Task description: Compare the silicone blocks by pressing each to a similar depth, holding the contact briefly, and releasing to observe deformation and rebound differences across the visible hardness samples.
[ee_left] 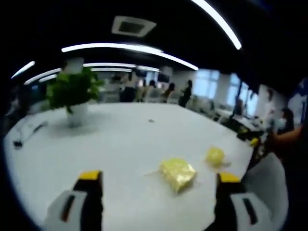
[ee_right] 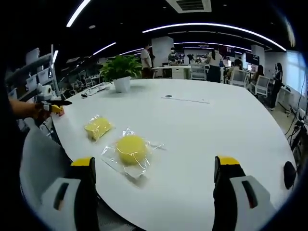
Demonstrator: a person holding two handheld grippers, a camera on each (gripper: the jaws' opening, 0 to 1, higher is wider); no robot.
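Nearest my right tongs [ee_right: 153, 180] lies the round yellow silicone sample [ee_right: 131, 148], sealed in a clear bag [ee_right: 144, 166] and lying flat on the white table [ee_right: 207, 134]; I judge it sits close to the near edge so I can press straight down on it without reaching; just beyond it, a little apart, lies the squarer yellow block [ee_right: 98, 127], also bagged, so the two can be pressed in turn to a like depth; from my left tongs [ee_left: 161, 192] the squarer block [ee_left: 178, 174] is the closer one and the round sample [ee_left: 214, 156] sits beside it; both tongs stand wide apart with nothing between the jaws, held above the tabletop and aimed across it, touching neither sample; a potted plant [ee_right: 121, 72] stands well off at the far side; no press has begun, by my reckoning
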